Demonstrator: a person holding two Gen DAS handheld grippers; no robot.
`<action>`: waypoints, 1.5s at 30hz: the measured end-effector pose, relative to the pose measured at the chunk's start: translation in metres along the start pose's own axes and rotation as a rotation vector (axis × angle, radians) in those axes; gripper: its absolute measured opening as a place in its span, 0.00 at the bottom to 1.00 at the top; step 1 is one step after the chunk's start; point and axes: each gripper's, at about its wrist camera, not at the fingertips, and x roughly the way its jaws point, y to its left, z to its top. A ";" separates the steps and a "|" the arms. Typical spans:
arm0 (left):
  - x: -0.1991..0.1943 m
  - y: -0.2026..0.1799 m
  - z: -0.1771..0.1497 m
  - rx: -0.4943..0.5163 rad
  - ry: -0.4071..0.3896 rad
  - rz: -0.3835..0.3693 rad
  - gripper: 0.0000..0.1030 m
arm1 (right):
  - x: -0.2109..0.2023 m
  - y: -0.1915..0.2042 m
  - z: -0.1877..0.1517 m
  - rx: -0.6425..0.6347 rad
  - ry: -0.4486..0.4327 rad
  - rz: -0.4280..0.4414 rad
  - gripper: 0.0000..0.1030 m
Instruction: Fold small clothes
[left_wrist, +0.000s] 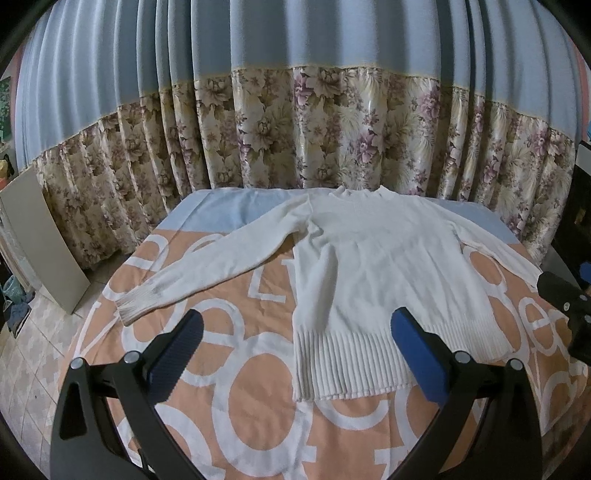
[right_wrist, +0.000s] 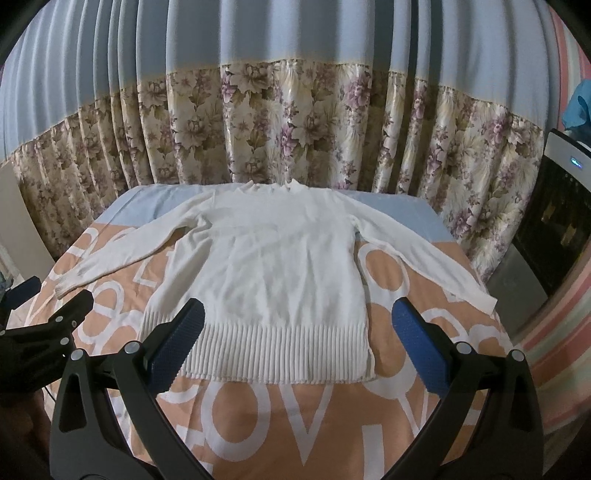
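Two grippers sit in front of me, but the biggest thing I see is the curtain, blue above and flowered below, hanging behind the table. Next comes the tablecloth, peach with large white letters and a blue band at the far edge. On it lies the white sweater, spread flat, collar toward the curtain, both sleeves stretched outward, ribbed hem nearest me. My left gripper hovers above the hem's left corner, fingers spread wide and holding nothing. My right gripper hangs over the hem's right half, fingers likewise wide apart and empty.
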 end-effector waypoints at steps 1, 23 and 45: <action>0.001 0.000 0.002 0.002 -0.001 0.001 0.99 | 0.000 0.000 0.000 0.000 0.000 0.000 0.97; 0.015 0.002 0.003 0.002 0.003 0.011 0.99 | 0.023 -0.006 0.001 0.019 0.038 0.015 0.97; 0.046 -0.045 0.010 0.031 -0.009 0.004 0.99 | 0.067 -0.107 -0.007 0.063 0.035 -0.140 0.97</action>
